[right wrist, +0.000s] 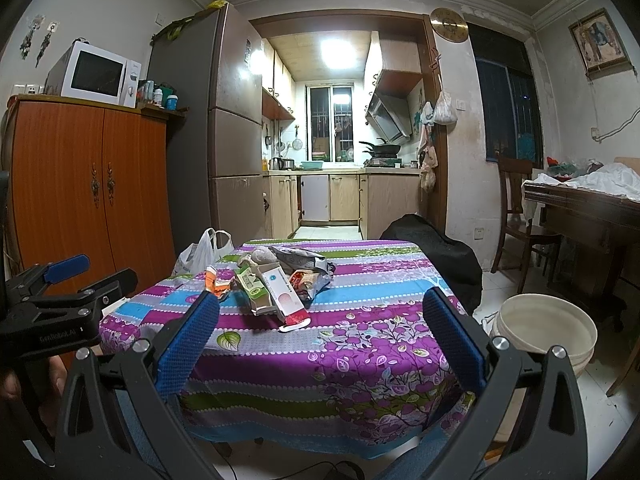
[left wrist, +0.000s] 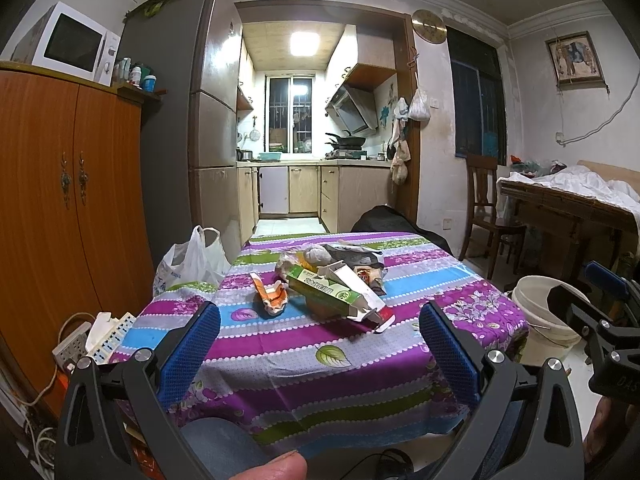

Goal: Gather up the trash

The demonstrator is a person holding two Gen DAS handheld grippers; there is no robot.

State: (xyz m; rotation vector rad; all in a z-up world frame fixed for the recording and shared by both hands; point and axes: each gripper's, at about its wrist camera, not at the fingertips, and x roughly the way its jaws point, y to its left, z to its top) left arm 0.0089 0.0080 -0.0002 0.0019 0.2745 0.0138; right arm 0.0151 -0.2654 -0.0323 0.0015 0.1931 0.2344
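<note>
Blue-padded fingers point(left wrist: 448, 354) of the left gripper point(left wrist: 320, 344) stand spread wide at the near edge of the table point(left wrist: 360, 392), with nothing between them. The right gripper point(right wrist: 320, 344) matches it: its fingers are spread just as far, empty, hovering short of the same near edge.

None of the trash looks collected yet. It all sits in one heap toward the far middle of the striped tablecloth, well apart from both grippers. At the front of the heap lies a long opened white and red carton point(right wrist: 286, 298), its flap reaching toward the near edge. Touching it on the left is a green and white box point(left wrist: 324, 288). Left of that, slightly apart, lies a torn orange wrapper point(left wrist: 272, 296). Behind them are crumpled grey and printed bags point(right wrist: 304, 260), piled together; how many pieces is hard to tell.

Two likely receptacles are in view: a white bucket point(right wrist: 544, 328) on the floor off the right edge of the table, apparently empty, and a white plastic bag point(left wrist: 192, 260) off the far left corner. Which one is meant for the trash cannot be told.

So the job seems to be at its very start: every piece remains to be picked up and carried off the table.
</note>
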